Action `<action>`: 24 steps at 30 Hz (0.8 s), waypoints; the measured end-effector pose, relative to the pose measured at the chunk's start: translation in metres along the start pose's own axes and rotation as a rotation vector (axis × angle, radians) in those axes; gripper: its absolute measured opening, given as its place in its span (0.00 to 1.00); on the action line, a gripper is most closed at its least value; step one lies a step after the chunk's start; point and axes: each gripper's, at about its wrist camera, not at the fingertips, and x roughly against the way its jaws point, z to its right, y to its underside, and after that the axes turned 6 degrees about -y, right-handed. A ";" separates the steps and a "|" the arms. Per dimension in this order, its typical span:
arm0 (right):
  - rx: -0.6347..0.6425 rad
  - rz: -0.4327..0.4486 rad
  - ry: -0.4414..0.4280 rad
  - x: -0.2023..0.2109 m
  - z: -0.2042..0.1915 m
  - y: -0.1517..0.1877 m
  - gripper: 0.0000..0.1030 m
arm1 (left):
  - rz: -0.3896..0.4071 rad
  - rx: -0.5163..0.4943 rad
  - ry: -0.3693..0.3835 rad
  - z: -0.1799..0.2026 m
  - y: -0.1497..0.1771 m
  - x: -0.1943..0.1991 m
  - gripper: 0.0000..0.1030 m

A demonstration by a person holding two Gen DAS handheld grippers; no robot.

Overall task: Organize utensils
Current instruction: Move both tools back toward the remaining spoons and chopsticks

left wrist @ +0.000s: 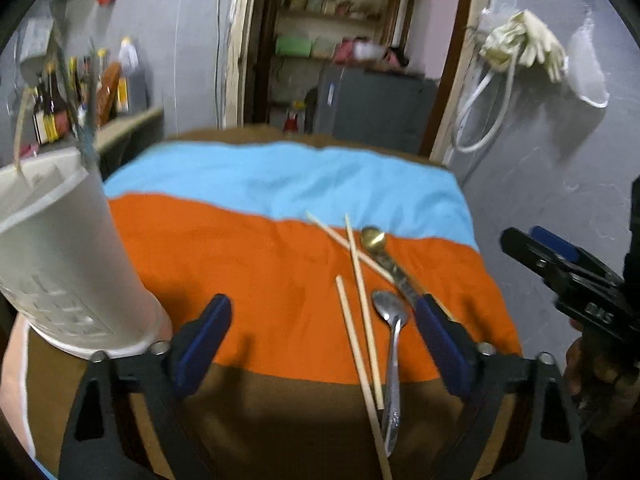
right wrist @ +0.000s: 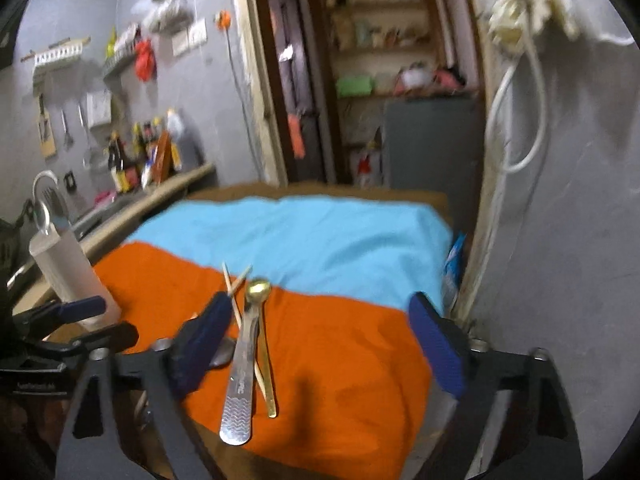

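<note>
A white utensil holder (left wrist: 60, 264) stands at the left on the orange cloth (left wrist: 248, 280); it also shows in the right wrist view (right wrist: 70, 272). Several wooden chopsticks (left wrist: 360, 320), a silver spoon (left wrist: 394, 344) and a gold spoon (left wrist: 374, 237) lie loose on the cloth. In the right wrist view a silver-handled utensil (right wrist: 240, 384) lies beside the gold spoon (right wrist: 259, 292). My left gripper (left wrist: 324, 320) is open and empty above the cloth, its right finger by the spoons. My right gripper (right wrist: 320, 320) is open and empty over the utensils.
A blue cloth (left wrist: 288, 184) covers the far half of the table. A counter with bottles (left wrist: 60, 104) runs along the left wall. A doorway with shelves (left wrist: 332, 40) lies beyond. The grey wall (left wrist: 560, 160) with a hose stands close on the right.
</note>
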 end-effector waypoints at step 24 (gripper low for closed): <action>0.218 -0.360 -0.010 -0.087 -0.029 0.005 0.29 | -0.274 0.014 0.060 -0.007 -0.013 -0.057 0.21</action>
